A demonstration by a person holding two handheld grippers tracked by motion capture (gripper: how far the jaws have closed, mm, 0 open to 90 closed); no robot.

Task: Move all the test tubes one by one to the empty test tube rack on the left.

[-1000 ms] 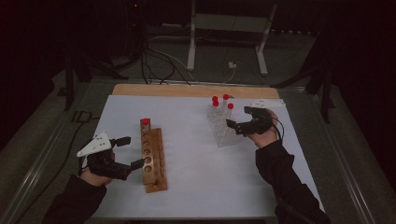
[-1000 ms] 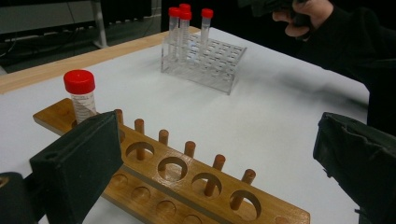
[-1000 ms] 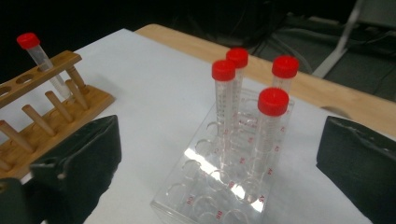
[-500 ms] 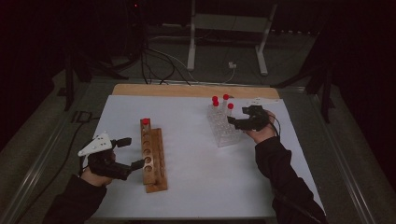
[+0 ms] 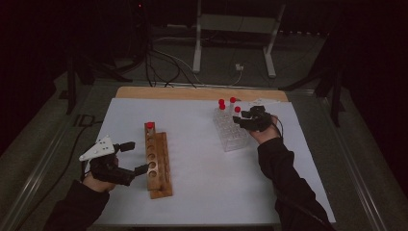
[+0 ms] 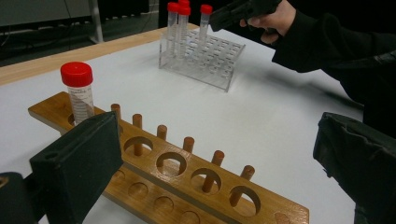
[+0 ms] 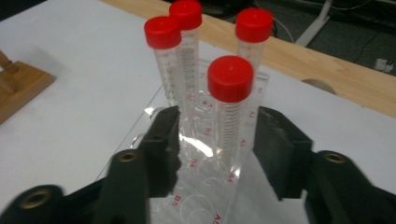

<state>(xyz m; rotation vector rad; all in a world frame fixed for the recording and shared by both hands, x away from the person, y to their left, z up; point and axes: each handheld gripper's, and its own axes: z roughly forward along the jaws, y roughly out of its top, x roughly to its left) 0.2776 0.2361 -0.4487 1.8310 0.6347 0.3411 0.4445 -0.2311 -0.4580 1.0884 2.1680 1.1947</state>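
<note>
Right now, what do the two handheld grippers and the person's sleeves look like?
Both grippers are black with two blocky, flat-faced jaws. The left gripper carries a pale grey three-cornered plate on top; the right gripper has brass-coloured pivot screws at its jaw bases and a thin dark cable trailing from it. The person wears long dark sleeves reaching the wrists.

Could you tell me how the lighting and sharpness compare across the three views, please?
High view: dim, the surroundings nearly black, the white table sheet evenly lit, detail soft. Left gripper view: brighter, the wooden rack fairly sharp, its own jaws at the bottom edge blurred. Right gripper view: the red-capped tubes slightly soft, glare on the clear rack, and the near jaws out of focus.
</note>
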